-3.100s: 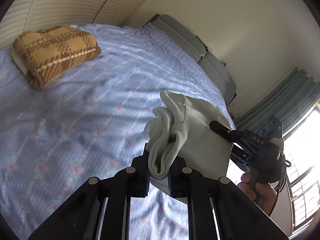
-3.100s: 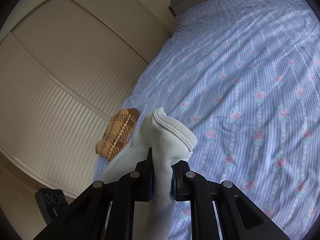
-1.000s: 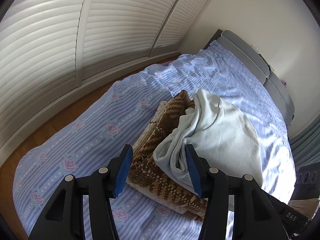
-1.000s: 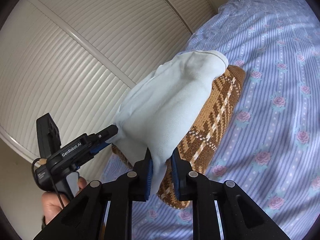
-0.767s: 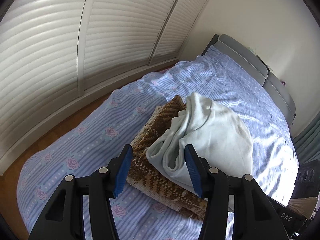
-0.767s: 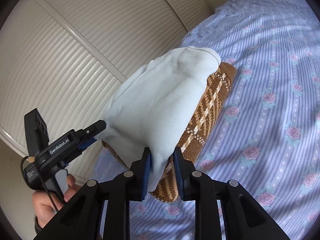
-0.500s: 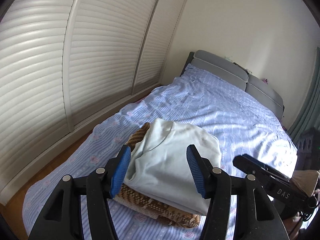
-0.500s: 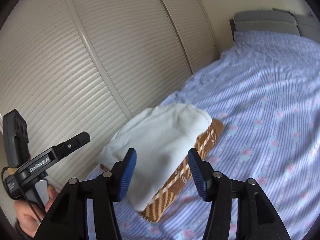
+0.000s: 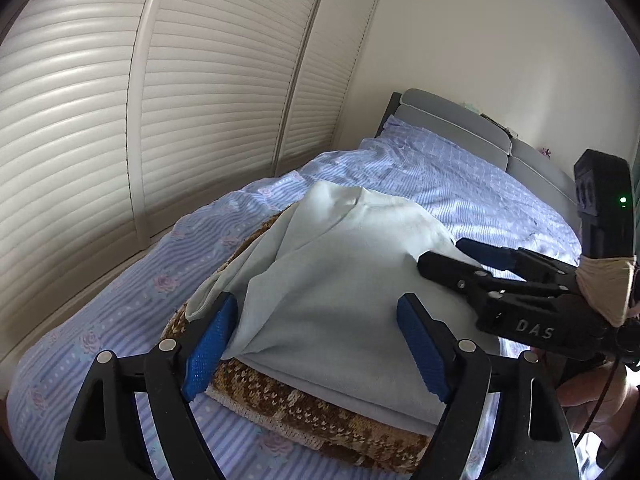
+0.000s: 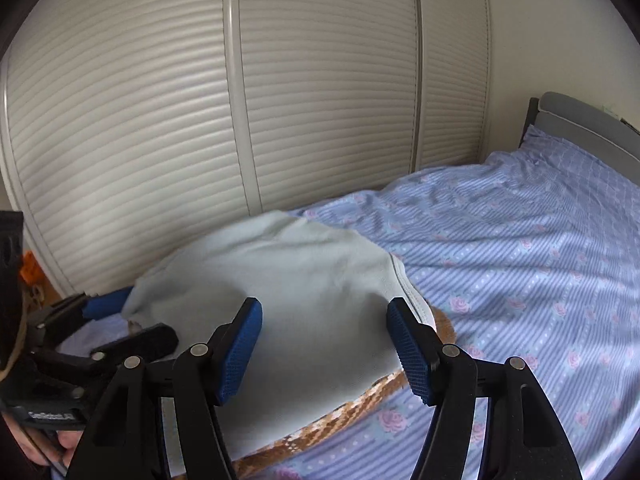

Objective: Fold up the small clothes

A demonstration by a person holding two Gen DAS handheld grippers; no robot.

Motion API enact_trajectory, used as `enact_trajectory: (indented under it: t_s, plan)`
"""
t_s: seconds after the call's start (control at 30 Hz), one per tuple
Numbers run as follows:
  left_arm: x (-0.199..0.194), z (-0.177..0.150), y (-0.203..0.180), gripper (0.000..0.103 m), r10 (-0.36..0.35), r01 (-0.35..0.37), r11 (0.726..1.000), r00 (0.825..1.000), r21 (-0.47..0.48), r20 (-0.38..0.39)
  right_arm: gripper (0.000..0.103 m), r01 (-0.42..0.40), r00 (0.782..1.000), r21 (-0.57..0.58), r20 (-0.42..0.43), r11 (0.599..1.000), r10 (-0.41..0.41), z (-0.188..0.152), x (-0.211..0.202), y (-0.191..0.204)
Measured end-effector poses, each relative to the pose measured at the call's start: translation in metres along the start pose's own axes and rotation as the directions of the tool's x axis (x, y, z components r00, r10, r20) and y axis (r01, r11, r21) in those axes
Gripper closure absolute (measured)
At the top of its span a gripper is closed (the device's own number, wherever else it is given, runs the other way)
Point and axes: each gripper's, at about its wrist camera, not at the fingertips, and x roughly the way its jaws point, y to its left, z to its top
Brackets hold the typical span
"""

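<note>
Both grippers have let go of the pale shirt (image 9: 340, 280) since the earlier frames, and it now lies folded on top of the brown knit sweater (image 9: 312, 412) in the lower middle of each view. Left gripper (image 9: 316, 344) stands wide open over the shirt, holding nothing. Right gripper (image 10: 328, 344) is likewise spread wide and empty, its blue pads (image 10: 240, 348) above the cloth. Flowered bedsheet (image 10: 540, 280) fills the right side; slatted doors (image 10: 280, 80) fill the top.
</note>
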Motion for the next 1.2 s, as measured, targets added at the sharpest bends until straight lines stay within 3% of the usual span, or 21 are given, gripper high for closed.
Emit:
enact_trajectory:
  t_s: [0.17,0.33,0.47,0.63,0.7,0.9,0.97,1.1,1.2]
  plan:
    - [0.001,-0.006,-0.004,0.021,0.017,-0.017,1.0,1.0,0.024,-0.001,0.034,-0.021,0.999,0.094,-0.032,0.995,0.024,-0.016,0.013,-0.013]
    - [-0.017,0.006,-0.013,0.021,0.042,-0.042,0.999,0.999,0.026,-0.011,0.034,0.02,1.0,0.057,-0.015,0.998,-0.019,-0.009,-0.008,0.0]
    - [-0.054,0.015,-0.028,0.021,0.053,-0.053,0.997,0.999,0.049,0.007,0.033,0.052,0.997,0.072,0.048,0.996,-0.055,-0.004,-0.056,0.007]
    - [-0.126,0.015,-0.066,0.02,0.038,-0.042,0.995,0.998,0.087,0.05,0.032,0.112,0.984,0.115,0.129,0.987,-0.126,-0.008,-0.153,0.021]
    - [-0.158,0.008,-0.087,0.019,0.038,-0.046,0.993,0.997,0.112,0.072,0.029,0.185,0.97,0.12,0.139,0.975,-0.201,-0.018,-0.195,0.031]
    - [-0.25,-0.019,-0.149,0.013,-0.059,0.041,0.982,0.994,0.185,0.096,0.028,0.321,0.923,0.194,0.156,0.927,-0.353,-0.068,-0.329,0.054]
    - [-0.28,-0.029,-0.17,0.011,-0.098,0.074,0.972,0.99,0.222,0.099,0.02,0.354,0.902,0.24,0.167,0.904,-0.397,-0.089,-0.376,0.061]
    - [-0.329,-0.053,-0.215,0.004,-0.17,0.134,0.949,0.98,0.285,0.103,0.016,0.445,0.846,0.321,0.154,0.836,-0.51,-0.129,-0.459,0.071]
    - [-0.356,-0.071,-0.246,0.002,-0.213,0.176,0.928,0.974,0.328,0.08,0.014,0.532,0.791,0.347,0.121,0.772,-0.6,-0.157,-0.509,0.08]
